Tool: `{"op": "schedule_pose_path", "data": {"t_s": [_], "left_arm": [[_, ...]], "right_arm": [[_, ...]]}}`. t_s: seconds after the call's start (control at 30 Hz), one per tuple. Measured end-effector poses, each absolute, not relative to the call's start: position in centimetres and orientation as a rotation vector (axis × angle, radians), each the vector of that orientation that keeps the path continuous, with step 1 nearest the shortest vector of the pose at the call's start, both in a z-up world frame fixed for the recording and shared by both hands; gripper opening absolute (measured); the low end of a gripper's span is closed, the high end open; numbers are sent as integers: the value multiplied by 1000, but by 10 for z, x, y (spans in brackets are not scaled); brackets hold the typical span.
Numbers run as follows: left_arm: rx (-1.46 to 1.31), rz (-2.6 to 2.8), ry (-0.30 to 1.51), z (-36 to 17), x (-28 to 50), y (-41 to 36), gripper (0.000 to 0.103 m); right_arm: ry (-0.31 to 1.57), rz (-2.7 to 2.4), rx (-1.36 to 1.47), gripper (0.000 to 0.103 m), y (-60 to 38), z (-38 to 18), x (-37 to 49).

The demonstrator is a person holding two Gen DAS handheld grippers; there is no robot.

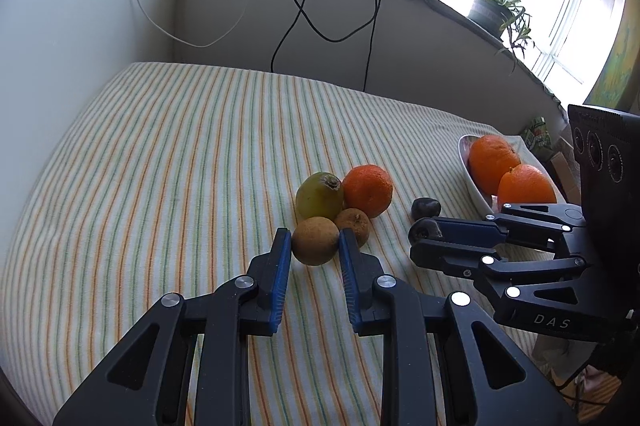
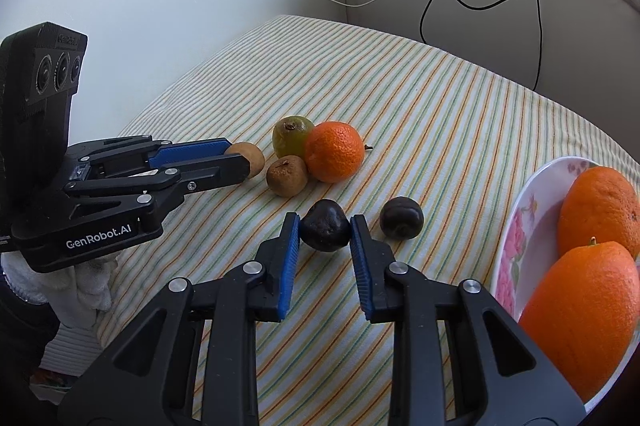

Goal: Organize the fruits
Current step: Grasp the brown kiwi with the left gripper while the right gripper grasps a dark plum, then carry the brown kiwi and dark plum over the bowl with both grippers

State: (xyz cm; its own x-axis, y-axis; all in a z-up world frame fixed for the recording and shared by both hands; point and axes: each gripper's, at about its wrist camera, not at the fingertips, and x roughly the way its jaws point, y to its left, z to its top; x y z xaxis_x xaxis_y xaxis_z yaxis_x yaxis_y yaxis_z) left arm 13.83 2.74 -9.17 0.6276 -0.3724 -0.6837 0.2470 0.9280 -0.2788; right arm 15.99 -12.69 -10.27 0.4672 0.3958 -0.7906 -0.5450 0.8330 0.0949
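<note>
Oranges (image 2: pixel 600 210), two of them, already sit in the floral plate (image 2: pixel 516 226) at three o'clock. The left hand-held gripper (image 1: pixel 315 240) is clamped on a brown kiwi (image 1: pixel 315 241), the right hand-held gripper (image 2: pixel 325 229) on a dark fruit (image 2: pixel 324 230). Five loose fruits on the striped table (image 2: pixel 440 106) are left, I reckon.

Stuff you can't fully see here

The white floral-print plate (image 2: pixel 516 238) runs off the right edge in the right wrist view, taking part of the two big oranges (image 2: pixel 588 310) with it. In the left wrist view, the right gripper (image 1: pixel 420 240) covers much of a small dark round fruit (image 1: pixel 425 229).
</note>
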Motion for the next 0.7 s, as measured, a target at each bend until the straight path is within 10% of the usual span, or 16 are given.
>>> {"op": "schedule_pose_path", "data": {"t_s": [0.7], "left_arm": [[-158,-463,727,-51,113,-20,23]], "right_arm": [[815,600,-124,26,-166,-48,113]]}}
